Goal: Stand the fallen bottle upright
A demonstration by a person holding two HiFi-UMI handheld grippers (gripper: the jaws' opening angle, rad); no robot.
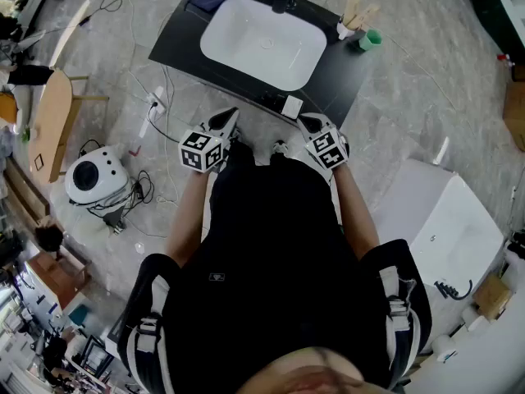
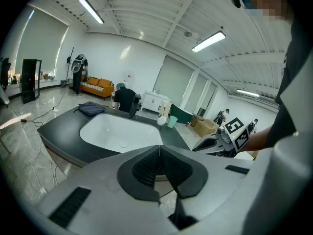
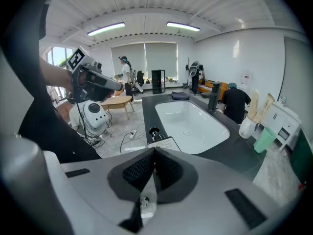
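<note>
You are holding both grippers close to your body, short of the counter [image 1: 176, 46]. The left gripper [image 1: 228, 120] is keeping its fingers pressed together on nothing, and the right gripper [image 1: 307, 121] is doing the same, its pads meeting with nothing between them.

The bottle [image 1: 289, 107] is lying on its side at the counter's near edge, between the sink [image 1: 262, 43] and the drop to the floor. The right gripper view is showing its dark cap and pale label just past the closed fingers.

That spot is the main danger. If you are reaching in with shut fingers, you are likely pushing the bottle instead of gripping it, and a push could be rolling it off the edge or into the basin. Pinching it near the cap only could be letting the heavy end swing as you are tilting it up. Setting it down too near the edge is risking a second fall.

The sink is sitting empty, only its drain showing. At the far right corner a white cup [image 1: 344, 29] is holding wooden sticks [image 1: 358, 11], and a green cup [image 1: 371, 39] is standing just beside it; I cannot tell what is inside that one.
</note>
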